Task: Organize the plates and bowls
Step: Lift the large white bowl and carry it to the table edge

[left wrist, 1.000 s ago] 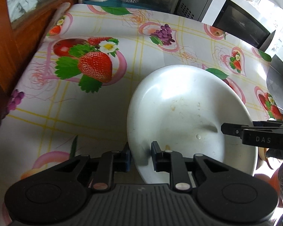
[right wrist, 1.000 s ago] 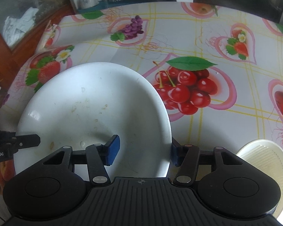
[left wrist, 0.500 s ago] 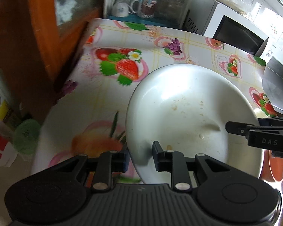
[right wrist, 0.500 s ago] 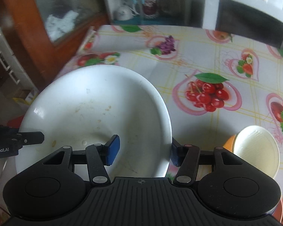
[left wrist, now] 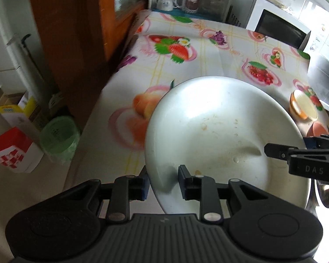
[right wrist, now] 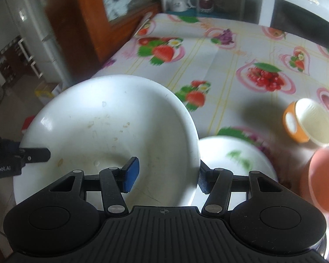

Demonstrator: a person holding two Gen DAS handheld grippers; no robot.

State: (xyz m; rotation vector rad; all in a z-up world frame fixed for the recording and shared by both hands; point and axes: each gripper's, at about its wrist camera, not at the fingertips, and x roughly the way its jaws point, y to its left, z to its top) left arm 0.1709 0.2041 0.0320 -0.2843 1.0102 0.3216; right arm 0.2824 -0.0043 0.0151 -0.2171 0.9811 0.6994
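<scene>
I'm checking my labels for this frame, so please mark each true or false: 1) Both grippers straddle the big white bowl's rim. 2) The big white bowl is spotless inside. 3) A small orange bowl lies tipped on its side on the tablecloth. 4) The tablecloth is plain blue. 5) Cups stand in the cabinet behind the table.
1) True: the left gripper and right gripper each straddle the big white bowl rim.
2) False: it has brownish specks and smears.
3) True: the small orange bowl lies tipped.
4) False: the tablecloth is pale with fruit prints.
5) True: cups stand there.
</scene>
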